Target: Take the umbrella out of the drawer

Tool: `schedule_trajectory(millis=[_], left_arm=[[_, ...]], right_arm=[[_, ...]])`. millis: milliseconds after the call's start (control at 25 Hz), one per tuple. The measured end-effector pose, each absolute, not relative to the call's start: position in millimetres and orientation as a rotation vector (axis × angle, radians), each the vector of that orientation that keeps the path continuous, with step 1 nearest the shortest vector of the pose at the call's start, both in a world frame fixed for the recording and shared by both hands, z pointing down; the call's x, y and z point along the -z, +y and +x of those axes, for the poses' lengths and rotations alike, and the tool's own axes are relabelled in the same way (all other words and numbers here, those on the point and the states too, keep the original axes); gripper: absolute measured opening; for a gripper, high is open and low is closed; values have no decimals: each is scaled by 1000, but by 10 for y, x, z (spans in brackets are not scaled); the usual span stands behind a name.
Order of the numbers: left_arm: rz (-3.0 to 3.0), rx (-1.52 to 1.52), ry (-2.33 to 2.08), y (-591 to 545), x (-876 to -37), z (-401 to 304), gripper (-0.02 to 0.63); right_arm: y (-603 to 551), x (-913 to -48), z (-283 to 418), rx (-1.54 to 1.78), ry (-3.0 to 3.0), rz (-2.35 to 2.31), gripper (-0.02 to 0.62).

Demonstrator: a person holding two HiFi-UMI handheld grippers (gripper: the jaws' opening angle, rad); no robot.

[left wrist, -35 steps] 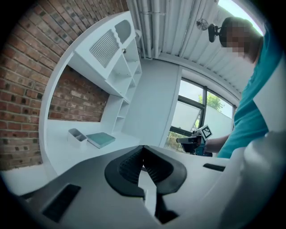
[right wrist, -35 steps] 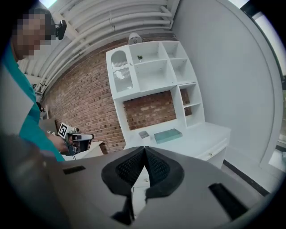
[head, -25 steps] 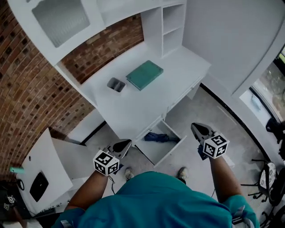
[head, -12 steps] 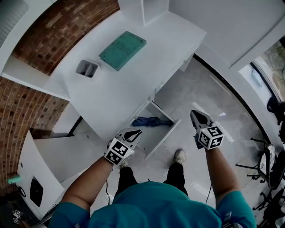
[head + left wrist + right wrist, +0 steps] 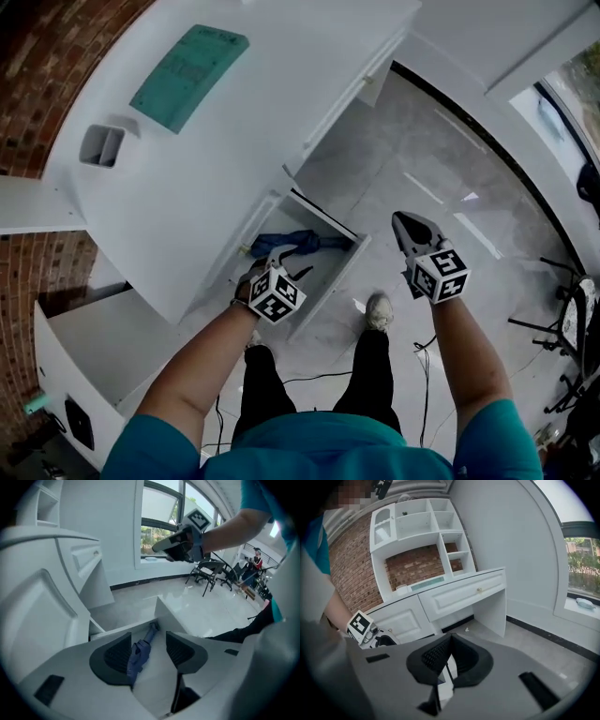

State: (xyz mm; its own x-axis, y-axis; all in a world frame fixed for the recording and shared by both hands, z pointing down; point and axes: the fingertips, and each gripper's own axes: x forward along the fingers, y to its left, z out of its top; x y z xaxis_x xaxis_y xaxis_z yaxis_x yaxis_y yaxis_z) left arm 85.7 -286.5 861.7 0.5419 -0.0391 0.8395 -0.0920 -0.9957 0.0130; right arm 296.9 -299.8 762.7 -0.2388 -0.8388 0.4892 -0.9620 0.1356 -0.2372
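Tongs in the left hand [image 5: 148, 638] are opening, aimed down into the pulled-out drawer [image 5: 336, 278], with the folded blue umbrella [image 5: 139, 654] lined up in their gap but not yet pinched. The right tongs [image 5: 450, 639] are closed on nothing and hang over the floor, well apart from the drawer. Reaching is the step in hand; next, I judge, the left tongs must sink lower and close around the bunched cloth. The drawer seems to hold only the umbrella. On the tabletop [image 5: 234, 150] a small grey two-part holder [image 5: 103, 145] looks empty, near a green book [image 5: 187, 66].
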Motion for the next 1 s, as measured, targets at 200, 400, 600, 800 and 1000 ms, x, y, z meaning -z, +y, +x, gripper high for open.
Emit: schedule_trajectory(millis=[200, 400, 600, 800, 1000], left_arm=[[2673, -1828, 11, -3292, -9557, 1005, 290], [2647, -2120, 167, -3456, -10118, 1014, 320], [2572, -2265, 375, -3436, -10506, 1009, 331], [2488, -2345, 482, -3415, -10815, 959, 336], [2422, -2324, 501, -3401, -10996, 956, 334]], right_arm=[[-3139, -8168, 3219, -781, -2153, 1726, 21], [-3050, -8482, 3403, -814, -2135, 1715, 23], [-2957, -8716, 3521, -822, -2119, 1695, 21], [-2904, -8884, 3560, -838, -2110, 1676, 22], [-2891, -8974, 3538, -859, -2121, 1668, 22]])
